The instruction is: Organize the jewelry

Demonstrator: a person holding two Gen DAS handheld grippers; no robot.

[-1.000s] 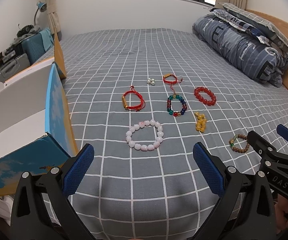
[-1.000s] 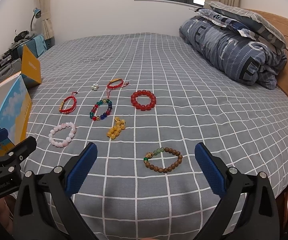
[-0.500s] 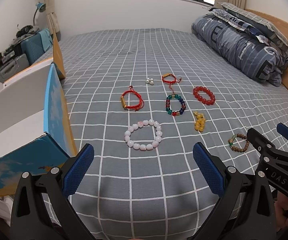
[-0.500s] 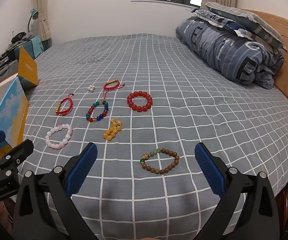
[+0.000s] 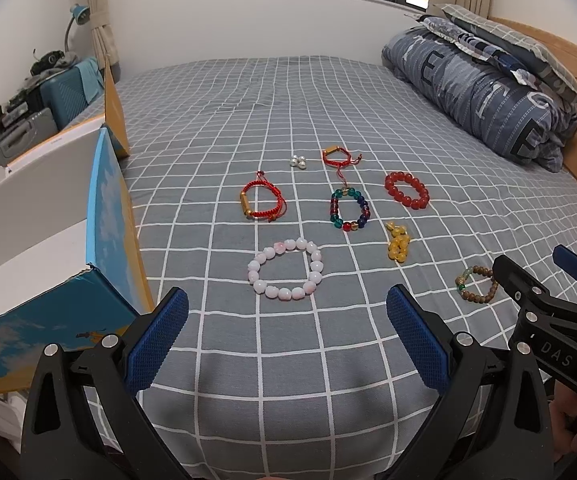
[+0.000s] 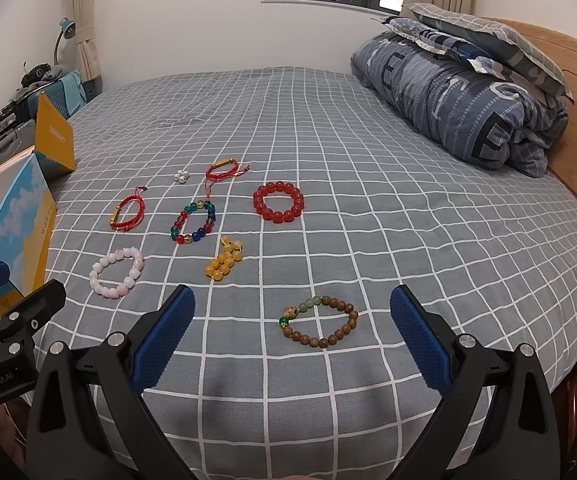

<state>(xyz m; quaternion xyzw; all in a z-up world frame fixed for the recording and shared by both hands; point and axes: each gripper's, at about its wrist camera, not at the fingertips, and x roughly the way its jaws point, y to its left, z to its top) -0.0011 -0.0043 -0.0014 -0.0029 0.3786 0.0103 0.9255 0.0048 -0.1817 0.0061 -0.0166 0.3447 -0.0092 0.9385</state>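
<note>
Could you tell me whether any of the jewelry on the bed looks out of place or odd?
Only the yellow bracelet: it lies bunched in a clump, while the other bracelets lie open as rings. Nothing looks broken or spilled.

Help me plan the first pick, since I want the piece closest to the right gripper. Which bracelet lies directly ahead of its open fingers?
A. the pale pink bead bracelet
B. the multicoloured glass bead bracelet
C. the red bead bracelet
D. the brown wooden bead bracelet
D: in the right wrist view the brown wooden bead bracelet lies on the bedsheet just ahead of the right gripper, between its spread fingers, while the other bracelets lie farther off to the left.
</note>
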